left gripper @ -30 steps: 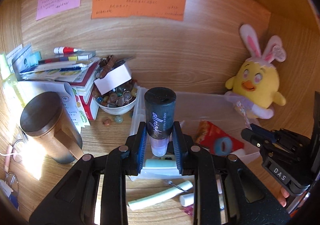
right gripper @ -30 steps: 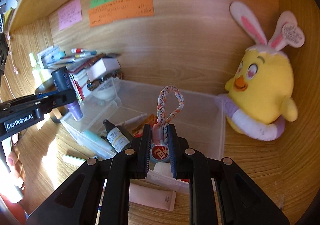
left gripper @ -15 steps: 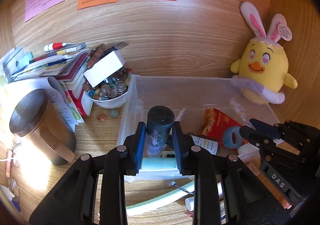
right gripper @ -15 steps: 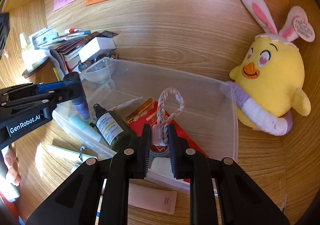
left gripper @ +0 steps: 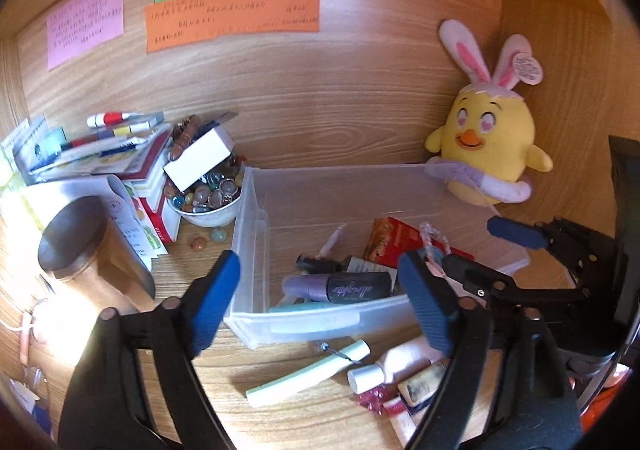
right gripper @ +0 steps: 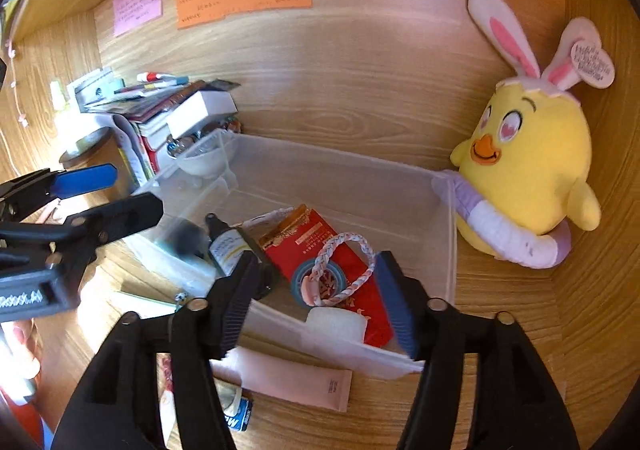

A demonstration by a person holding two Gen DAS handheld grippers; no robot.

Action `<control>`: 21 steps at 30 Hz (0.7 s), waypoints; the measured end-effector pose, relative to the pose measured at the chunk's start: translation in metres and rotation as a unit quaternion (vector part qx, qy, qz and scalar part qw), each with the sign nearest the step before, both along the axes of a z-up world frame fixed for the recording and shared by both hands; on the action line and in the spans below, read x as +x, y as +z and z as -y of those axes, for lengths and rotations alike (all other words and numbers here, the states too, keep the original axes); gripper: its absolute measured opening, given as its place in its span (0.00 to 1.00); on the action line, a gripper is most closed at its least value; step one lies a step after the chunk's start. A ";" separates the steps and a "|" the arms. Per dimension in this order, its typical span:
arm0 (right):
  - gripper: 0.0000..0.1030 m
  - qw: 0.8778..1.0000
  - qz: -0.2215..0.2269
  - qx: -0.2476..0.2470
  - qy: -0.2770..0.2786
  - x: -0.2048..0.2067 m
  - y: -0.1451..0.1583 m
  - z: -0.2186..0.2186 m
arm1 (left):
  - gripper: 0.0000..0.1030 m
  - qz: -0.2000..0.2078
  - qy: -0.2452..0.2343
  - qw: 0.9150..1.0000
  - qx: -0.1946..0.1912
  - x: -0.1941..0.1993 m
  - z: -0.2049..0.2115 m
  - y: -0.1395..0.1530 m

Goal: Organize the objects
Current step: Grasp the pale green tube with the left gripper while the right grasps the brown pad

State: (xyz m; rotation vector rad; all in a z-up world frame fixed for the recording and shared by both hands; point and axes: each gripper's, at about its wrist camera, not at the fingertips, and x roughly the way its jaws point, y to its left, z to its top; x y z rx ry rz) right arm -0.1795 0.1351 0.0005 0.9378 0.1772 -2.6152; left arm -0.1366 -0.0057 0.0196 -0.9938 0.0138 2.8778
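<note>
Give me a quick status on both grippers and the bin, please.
Left gripper and right gripper open, jaws just opened, nothing held. Purple tube and braided loop lying in clear bin. More tubes outside, in front.

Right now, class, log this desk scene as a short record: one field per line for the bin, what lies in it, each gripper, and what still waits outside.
Bin: clear plastic bin on the wooden desk, beside the yellow plush chick
In the bin: purple tube with black cap, lying on its side; braided loop on a red packet; dropper bottle
Left gripper: jaws just opened, nothing between the pads
Right gripper: jaws just opened, clear of the loop
Outside, in front of the bin: pink tube; pale green stick
</note>
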 end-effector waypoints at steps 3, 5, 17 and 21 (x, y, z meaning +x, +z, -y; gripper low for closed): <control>0.68 1.000 -0.016 0.001 0.003 0.014 0.007 0.000 | 0.89 -0.001 -0.005 1.000 -0.001 0.010 0.002 0.004; 0.72 1.000 -0.018 0.001 0.006 0.021 0.010 0.000 | 0.91 0.005 -0.007 1.000 0.001 0.016 0.006 0.004; 0.74 0.999 0.007 0.014 0.043 0.058 -0.008 0.009 | 0.90 0.083 -0.007 0.997 0.002 0.036 0.033 -0.043; 0.74 0.998 0.033 0.016 0.052 0.064 -0.023 0.015 | 0.84 0.125 -0.014 0.992 0.003 0.026 0.036 -0.067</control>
